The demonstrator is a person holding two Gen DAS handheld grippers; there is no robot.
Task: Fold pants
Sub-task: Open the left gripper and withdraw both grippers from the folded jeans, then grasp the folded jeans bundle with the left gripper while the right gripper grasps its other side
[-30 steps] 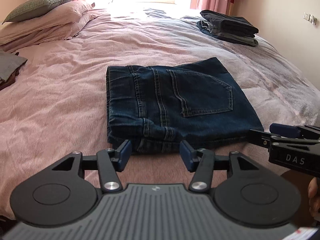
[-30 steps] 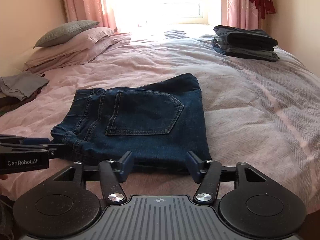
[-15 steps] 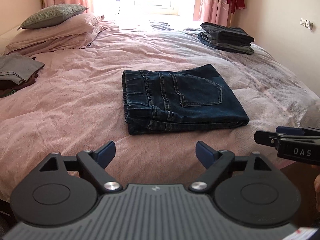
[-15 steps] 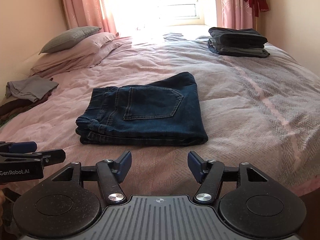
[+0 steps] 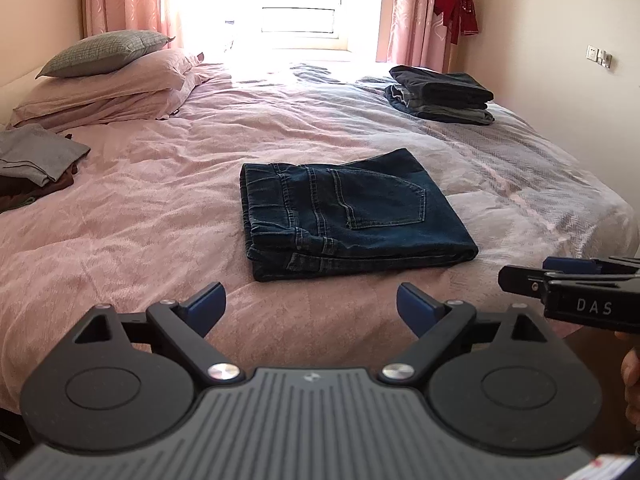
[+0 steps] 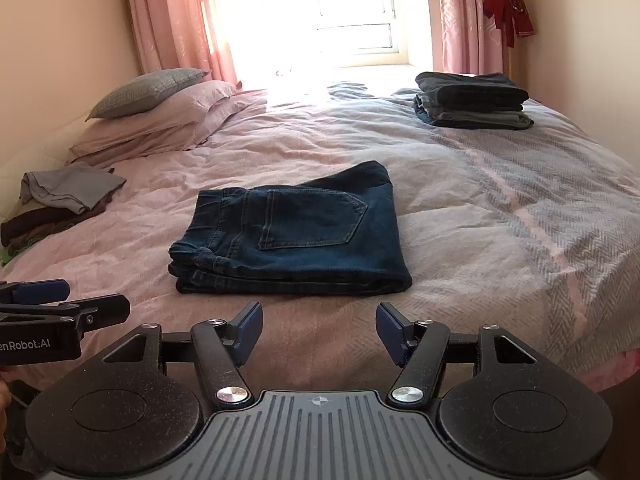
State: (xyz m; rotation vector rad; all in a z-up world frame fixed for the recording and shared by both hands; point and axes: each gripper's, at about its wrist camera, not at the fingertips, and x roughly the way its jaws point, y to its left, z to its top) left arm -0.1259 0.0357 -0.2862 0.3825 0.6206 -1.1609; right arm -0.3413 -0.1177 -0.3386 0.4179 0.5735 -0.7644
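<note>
Folded jeans (image 5: 352, 216) lie mid-bed (image 5: 140, 240), short of the stacked clothes (image 5: 440, 98). Left gripper (image 5: 310, 304), its jaws opening, and right gripper (image 6: 320, 326), spread, both grasp nothing. Risk: carrying the jeans by one edge could let the layers unfold.

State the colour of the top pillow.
Grey-green, with a fine check; the pillow shows best in the left wrist view.

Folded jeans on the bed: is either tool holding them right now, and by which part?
Nothing is held. The left tool is opening with nothing between its jaws, the right tool stands open and empty, and both sit short of the folded jeans.
</note>
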